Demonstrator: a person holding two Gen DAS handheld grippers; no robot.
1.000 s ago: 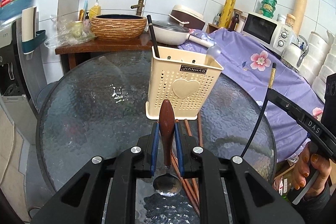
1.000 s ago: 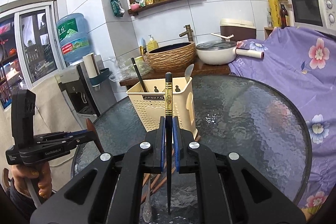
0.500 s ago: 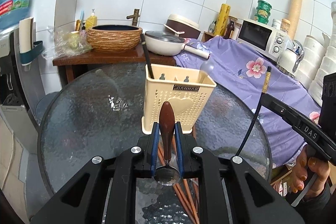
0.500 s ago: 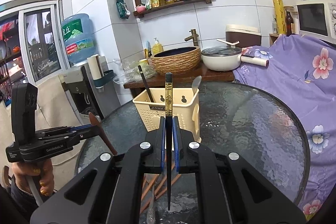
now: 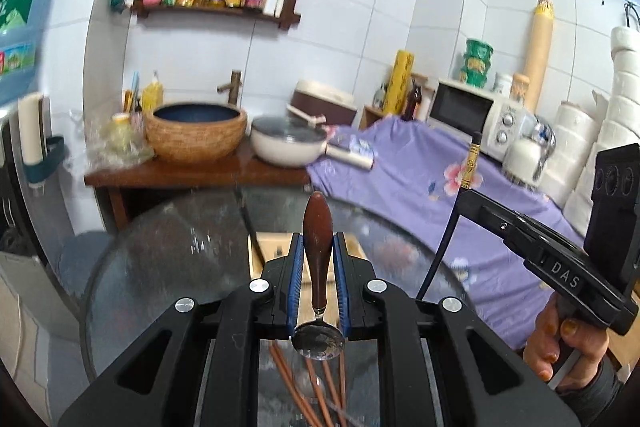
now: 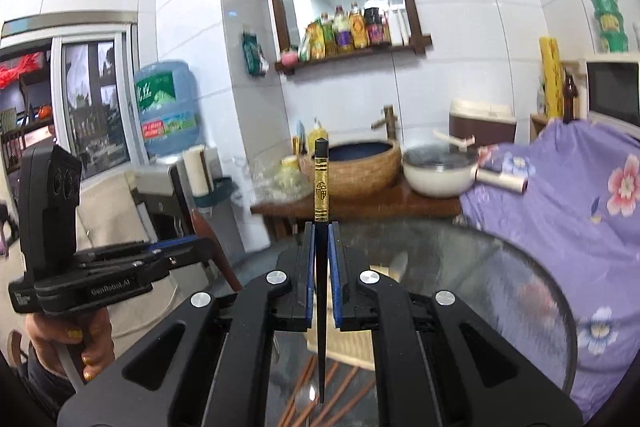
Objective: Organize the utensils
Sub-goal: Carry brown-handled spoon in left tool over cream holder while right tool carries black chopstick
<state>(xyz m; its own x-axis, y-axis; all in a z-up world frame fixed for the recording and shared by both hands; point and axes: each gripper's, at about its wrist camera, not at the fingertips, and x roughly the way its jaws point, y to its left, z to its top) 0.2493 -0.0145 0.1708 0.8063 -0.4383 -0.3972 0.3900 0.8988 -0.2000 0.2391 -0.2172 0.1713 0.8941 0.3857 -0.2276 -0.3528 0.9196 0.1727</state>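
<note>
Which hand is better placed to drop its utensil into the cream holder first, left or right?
Probably left. The left gripper holds the spoon right above the cream holder, centred. The right gripper holds a black chopstick further off to the side.

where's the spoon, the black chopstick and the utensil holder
spoon (image 5: 317,239): left wrist view, on its brown wooden handle between the pads
black chopstick (image 6: 321,183): right wrist view, on its gold-banded top end
utensil holder (image 5: 269,251): left wrist view, on the cream top edge left of the gripper
</note>
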